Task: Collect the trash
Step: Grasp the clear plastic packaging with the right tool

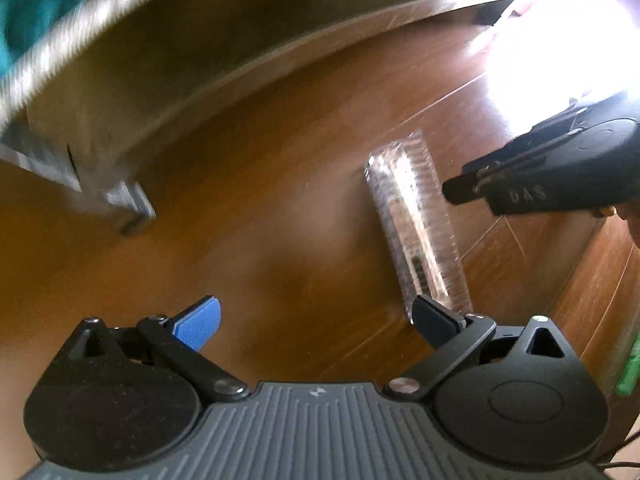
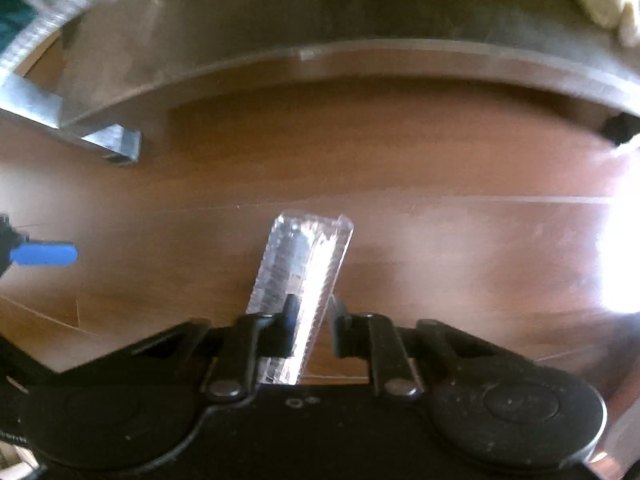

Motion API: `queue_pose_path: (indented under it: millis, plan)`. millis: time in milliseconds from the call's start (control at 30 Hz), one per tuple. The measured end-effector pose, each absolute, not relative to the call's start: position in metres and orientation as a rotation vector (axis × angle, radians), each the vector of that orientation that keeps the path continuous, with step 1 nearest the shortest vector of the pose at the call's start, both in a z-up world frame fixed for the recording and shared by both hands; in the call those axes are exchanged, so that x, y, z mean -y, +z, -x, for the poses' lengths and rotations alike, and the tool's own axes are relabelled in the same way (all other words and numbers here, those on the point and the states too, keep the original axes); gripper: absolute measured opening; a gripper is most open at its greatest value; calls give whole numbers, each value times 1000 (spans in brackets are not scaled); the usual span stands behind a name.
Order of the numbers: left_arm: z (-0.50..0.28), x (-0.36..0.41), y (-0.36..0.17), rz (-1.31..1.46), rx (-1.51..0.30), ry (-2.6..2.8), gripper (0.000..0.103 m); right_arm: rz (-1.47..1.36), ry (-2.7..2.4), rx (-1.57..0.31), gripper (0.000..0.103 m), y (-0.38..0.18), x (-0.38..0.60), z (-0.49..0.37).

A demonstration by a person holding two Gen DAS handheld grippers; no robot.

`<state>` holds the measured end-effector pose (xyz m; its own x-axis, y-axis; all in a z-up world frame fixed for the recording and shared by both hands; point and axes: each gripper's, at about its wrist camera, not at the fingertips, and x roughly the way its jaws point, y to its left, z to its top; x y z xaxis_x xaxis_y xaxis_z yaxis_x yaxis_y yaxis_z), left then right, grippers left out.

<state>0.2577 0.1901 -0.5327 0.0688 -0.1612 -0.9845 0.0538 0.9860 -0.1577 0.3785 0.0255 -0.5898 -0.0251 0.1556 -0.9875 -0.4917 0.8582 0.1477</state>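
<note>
A long clear plastic package point(image 1: 416, 224) lies on the brown wooden floor point(image 1: 280, 208). My left gripper point(image 1: 314, 312) hangs open over the floor, blue pad on the left, and its dark right fingertip overlaps the package's near end. Nothing sits between its fingers. My right gripper point(image 2: 314, 314) points down with its jaws narrow around the near end of the package point(image 2: 308, 256). One finger shows through the plastic and the other stands against its edge. In the left wrist view the right gripper point(image 1: 452, 194) comes in from the right beside the package.
A low metal furniture frame point(image 2: 320, 56) curves across the back, and its metal foot point(image 2: 120, 146) rests on the floor at the left. Teal fabric point(image 1: 36, 4) lies above it. Strong sun glare point(image 1: 560, 40) washes out the right side. The left gripper's blue pad point(image 2: 44, 254) shows at the left edge.
</note>
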Motion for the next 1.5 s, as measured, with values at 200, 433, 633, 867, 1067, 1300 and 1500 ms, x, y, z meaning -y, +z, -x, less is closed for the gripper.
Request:
queue_pose_path:
  millis: [200, 433, 633, 867, 1067, 1300, 1500]
  plan:
    - [-253, -200, -560, 204, -1520, -135, 103, 243, 525, -1515, 0, -604, -27, -381]
    - [-257, -193, -560, 243, -1512, -157, 102, 272, 541, -1486, 0, -606, -11, -385]
    - [-263, -184, -562, 274, -1512, -203, 102, 247, 597, -1479, 0, -607, 1, -387]
    - [-286, -157, -585, 293, -1519, -380, 103, 278, 622, -1480, 0, -616, 13, -390]
    - [-292, -141, -602, 309, -1538, -428, 103, 104, 644, -1538, 0, -618, 40, -403]
    - [-282, -140, -604, 296, -1559, -477, 103, -18, 722, -1555, 53, -610, 27, -411]
    - [-264, -151, -604, 301, -1584, -469, 103, 89, 715, -1571, 45, -626, 0, -391]
